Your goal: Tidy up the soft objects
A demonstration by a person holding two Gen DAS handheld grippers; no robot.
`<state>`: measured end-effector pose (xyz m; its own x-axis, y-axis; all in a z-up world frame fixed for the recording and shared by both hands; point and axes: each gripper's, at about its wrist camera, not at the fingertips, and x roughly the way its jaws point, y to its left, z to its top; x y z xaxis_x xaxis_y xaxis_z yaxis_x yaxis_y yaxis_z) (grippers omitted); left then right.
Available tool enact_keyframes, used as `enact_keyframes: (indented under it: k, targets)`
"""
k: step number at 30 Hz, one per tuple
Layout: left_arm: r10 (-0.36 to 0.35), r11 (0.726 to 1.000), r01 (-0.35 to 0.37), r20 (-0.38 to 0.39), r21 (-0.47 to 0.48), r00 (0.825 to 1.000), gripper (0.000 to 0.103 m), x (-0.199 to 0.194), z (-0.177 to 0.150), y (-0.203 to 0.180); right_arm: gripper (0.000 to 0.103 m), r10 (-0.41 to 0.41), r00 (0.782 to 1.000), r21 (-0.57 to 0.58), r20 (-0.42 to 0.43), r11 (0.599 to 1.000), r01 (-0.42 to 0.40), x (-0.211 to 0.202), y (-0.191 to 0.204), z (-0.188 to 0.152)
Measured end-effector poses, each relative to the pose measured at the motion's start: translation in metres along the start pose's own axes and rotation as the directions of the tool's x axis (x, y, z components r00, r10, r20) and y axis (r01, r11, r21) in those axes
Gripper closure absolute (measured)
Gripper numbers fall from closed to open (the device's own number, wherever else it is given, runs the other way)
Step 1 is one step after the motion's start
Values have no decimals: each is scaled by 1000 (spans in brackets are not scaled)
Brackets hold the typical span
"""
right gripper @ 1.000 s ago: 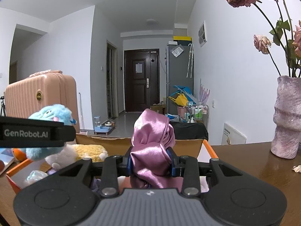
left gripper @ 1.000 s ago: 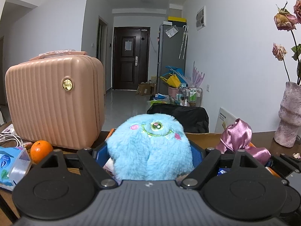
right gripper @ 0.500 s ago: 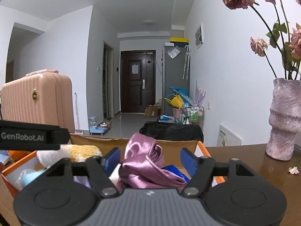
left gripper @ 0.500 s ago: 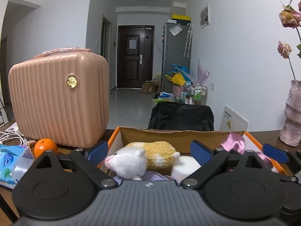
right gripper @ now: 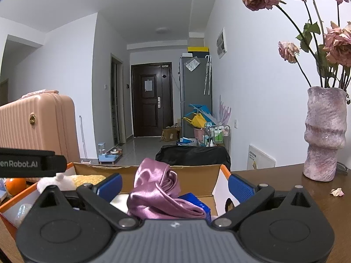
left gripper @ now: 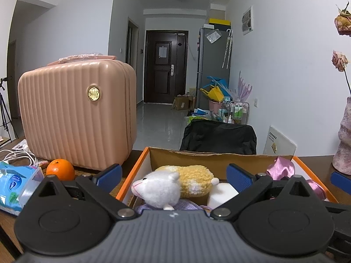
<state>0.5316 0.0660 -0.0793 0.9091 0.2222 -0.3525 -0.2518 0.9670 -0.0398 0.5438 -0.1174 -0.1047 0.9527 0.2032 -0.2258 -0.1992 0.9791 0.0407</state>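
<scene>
An orange-rimmed cardboard box [left gripper: 140, 164] sits on the wooden table. Inside lie a white plush animal [left gripper: 158, 190], a yellow fluffy plush [left gripper: 193, 182], a white foam block [left gripper: 221, 195] and a purple satin cloth [right gripper: 158, 192], also in the left wrist view [left gripper: 280, 168]. My left gripper [left gripper: 174, 175] is open and empty, above the near edge of the box over the white plush. My right gripper [right gripper: 174, 186] is open, with the satin cloth lying loose between its jaws. The blue plush is out of sight.
A pink ribbed suitcase [left gripper: 76, 114] stands on the table's left, with an orange [left gripper: 60, 169] and a tissue pack [left gripper: 15, 184] in front. A pink vase with dried roses [right gripper: 324, 135] stands at right. A petal [right gripper: 336, 191] lies near it.
My left gripper opened and let go of the blue plush, which dropped from view. My right gripper opened and released the purple satin cloth into the box. Both pulled back slightly.
</scene>
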Motion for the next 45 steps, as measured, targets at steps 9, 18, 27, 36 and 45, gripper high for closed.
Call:
enact_keyframes:
  k: [9,18,27,36,45]
  targets:
    - [4,1000,-4,19,13,1000,0,-7,-3,0,0,-13,1000,16,16,1000,13,-9,-4,-1]
    - [8,1000,-8,10,-6,1000,0,-23,-10,11,0,-16,999,21,32,1000,15,-32,-10,-5]
    - [11,1000,-11,13,4,1000,0,-56,-25,20,0,-25,999,23,34,999,24,-62,-14,-12]
    - [-4,1000,4,2,23,1000,0,-91,-41,26,0,-39,999,23,19,999,38,-100,-19,-22]
    - [-9,1000,10,-14,30,1000,0,-131,-59,37,0,-42,999,26,-8,999,42,-141,-26,-32]
